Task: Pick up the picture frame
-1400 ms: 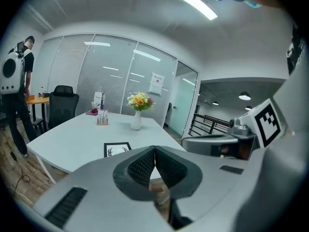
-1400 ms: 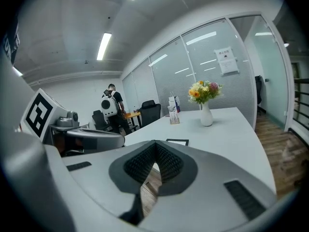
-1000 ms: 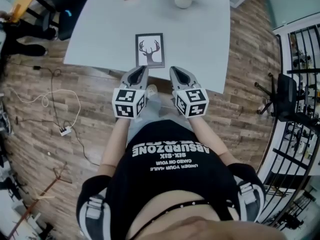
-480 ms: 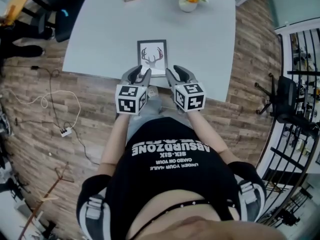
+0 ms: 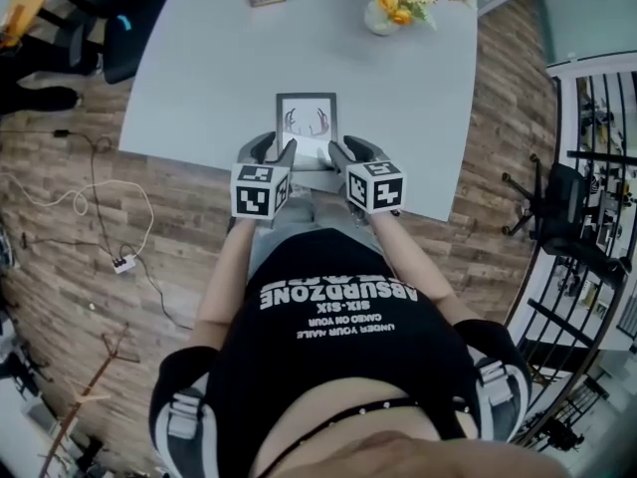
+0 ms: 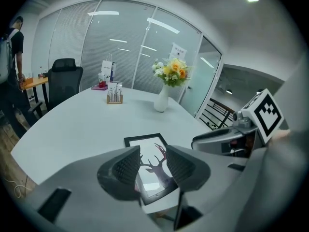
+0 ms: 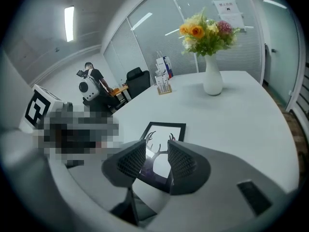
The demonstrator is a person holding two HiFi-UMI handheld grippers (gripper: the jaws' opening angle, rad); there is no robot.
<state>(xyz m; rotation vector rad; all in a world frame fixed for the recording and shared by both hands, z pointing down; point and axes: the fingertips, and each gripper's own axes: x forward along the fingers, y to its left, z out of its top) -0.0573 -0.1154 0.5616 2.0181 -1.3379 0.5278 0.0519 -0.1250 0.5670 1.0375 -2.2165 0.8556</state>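
Frame: deer-print picture frame (image 5: 307,125) lies flat by the table's (image 5: 199,68) near edge.
Change: left gripper (image 5: 275,149) and right gripper (image 5: 344,149) have dropped to its near corners.
Jaws: both opening, nothing clamped between them.
Meaning: pickup looks imminent, not begun.

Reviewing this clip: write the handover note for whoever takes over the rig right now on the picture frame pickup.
Left gripper: fingers opening, nothing gripped; the frame's near end shows through the gap.
Right gripper: likewise opening and empty.
Picture frame: lies flat on the table, close to its near edge, with both grippers at the frame's near end.
Done: approach only; the frame is not lifted.
Left: close on the frame, probably at its near corners, then lift.
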